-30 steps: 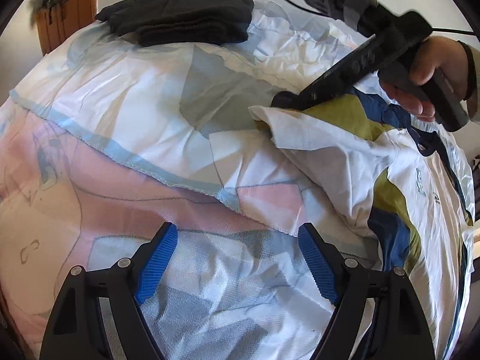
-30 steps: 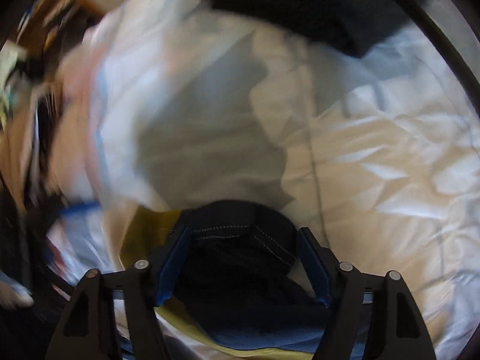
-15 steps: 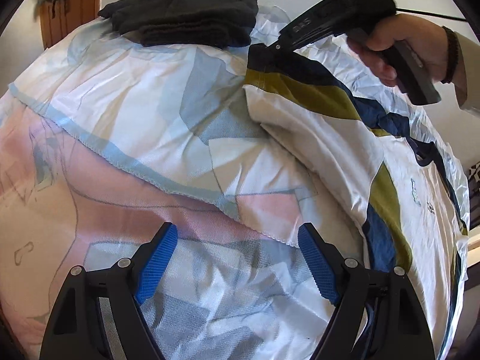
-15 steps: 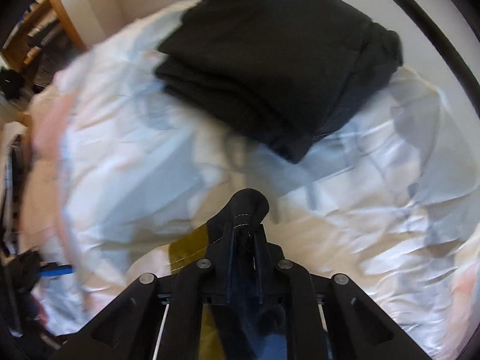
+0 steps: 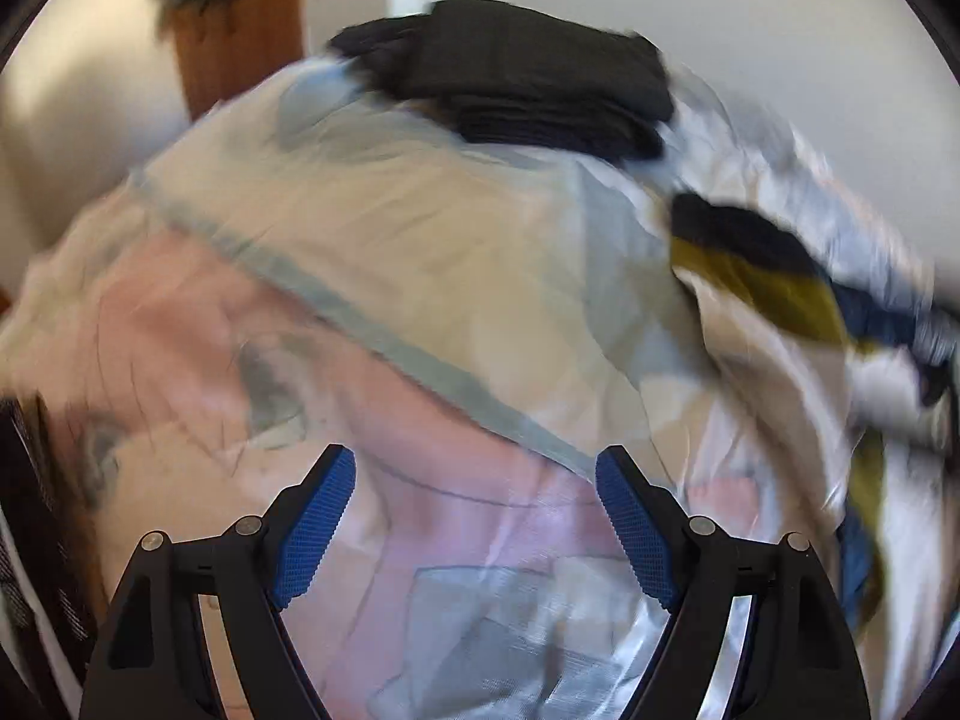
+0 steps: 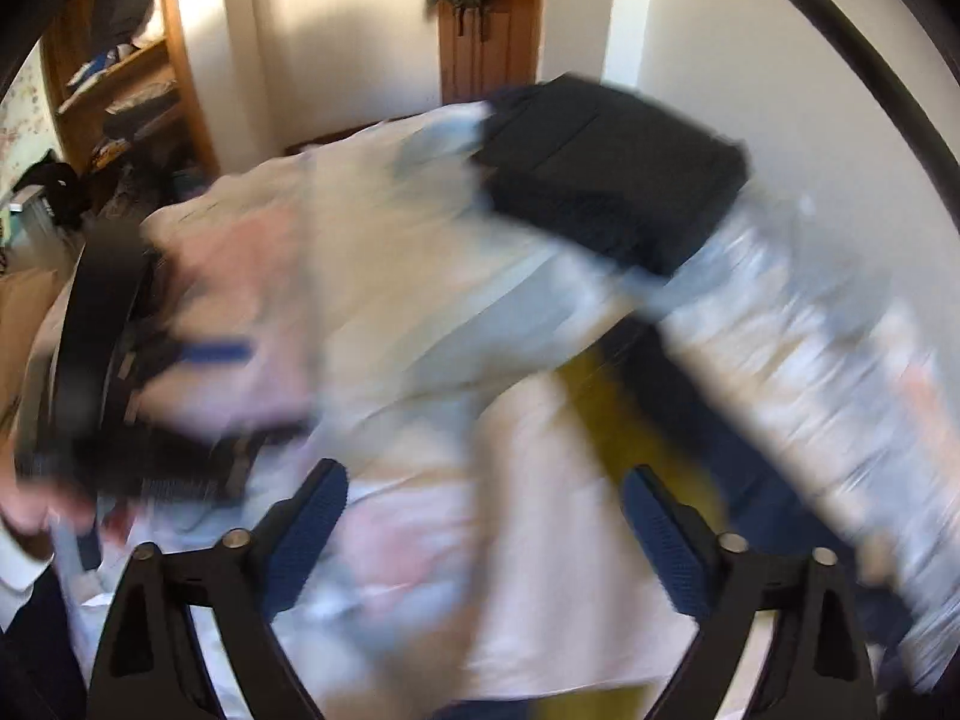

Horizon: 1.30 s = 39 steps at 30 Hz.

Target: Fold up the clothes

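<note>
A white shirt with navy and olive bands [image 5: 774,294] lies spread on the bed, its navy end pointing at the folded black clothes. It shows blurred under my right gripper [image 6: 486,528], whose jaws are opening with nothing pressed between them; the shirt [image 6: 540,540] lies below, apart from the pads. My left gripper [image 5: 474,516] stands open over the pink and grey sheet, left of the shirt and not touching it. In the right wrist view the left tool is a dark blur with one blue pad [image 6: 216,353], held by a hand at the lower left.
A folded stack of black clothes [image 5: 528,78] [image 6: 612,180] sits at the bed's far end near the wall. The patterned bedsheet [image 5: 360,228] covers the bed. A wooden door [image 6: 486,30] and wooden shelves [image 6: 120,78] stand beyond.
The right gripper, earlier shut on the shirt's navy end and pulling it toward the black stack, has let go and drawn back with jaws wide. The left view has swung left; both views are blurred.
</note>
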Each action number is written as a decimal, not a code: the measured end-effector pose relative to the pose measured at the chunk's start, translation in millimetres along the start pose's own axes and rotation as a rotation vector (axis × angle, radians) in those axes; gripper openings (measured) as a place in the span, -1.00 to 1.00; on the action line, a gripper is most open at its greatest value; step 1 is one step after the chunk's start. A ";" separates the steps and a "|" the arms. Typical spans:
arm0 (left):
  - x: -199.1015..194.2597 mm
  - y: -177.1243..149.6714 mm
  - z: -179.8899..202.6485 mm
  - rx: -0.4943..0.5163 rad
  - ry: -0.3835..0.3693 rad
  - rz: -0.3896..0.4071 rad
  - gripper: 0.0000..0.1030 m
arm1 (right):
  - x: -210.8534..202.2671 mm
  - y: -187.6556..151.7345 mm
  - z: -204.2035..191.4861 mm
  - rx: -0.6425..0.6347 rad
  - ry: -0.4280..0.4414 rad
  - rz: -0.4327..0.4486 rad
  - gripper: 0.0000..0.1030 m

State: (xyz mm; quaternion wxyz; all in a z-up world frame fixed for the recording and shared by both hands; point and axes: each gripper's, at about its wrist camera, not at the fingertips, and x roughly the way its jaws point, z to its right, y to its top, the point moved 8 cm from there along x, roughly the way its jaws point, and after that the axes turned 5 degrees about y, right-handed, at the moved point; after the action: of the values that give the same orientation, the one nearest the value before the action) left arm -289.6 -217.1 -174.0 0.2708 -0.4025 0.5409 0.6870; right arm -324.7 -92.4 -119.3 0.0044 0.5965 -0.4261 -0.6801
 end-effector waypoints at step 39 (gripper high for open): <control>0.2 -12.3 15.3 0.050 -0.071 -0.019 0.61 | 59.5 -3.4 104.8 0.586 -0.114 0.001 0.00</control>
State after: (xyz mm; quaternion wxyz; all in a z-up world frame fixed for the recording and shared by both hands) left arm -283.8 -199.2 -179.2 0.3066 -0.3760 0.5441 0.6845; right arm -425.6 -60.6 -177.1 -0.1915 0.5329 -0.6041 -0.5607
